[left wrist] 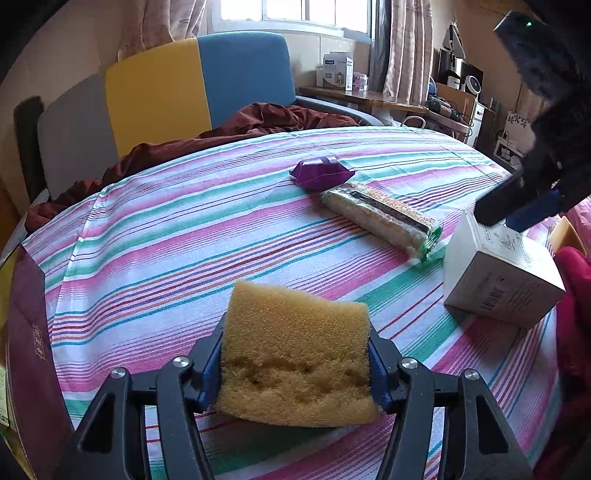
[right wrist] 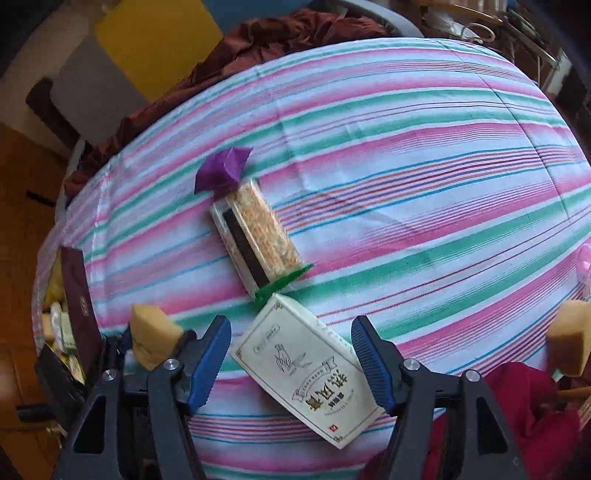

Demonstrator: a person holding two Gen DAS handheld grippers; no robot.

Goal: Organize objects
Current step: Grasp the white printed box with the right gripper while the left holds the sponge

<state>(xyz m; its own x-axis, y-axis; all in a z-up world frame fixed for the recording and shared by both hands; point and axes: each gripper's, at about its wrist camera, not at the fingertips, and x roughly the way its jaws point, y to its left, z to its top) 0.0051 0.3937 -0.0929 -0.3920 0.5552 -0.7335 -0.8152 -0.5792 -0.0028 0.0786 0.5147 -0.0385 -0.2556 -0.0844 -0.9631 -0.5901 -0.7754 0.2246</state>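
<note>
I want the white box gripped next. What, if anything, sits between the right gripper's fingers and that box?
Nothing visible. The right gripper is open, the white box lying slantwise on the striped cloth between its fingers, pads clear. The snack packet only meets its far end.

From my remote seat I saw daylight coming through a window hung with patterned curtains. A chair with yellow and blue back panels stood behind the table's striped cloth, dark red fabric heaped on it. A cluttered wooden desk ran along the far wall.
</note>
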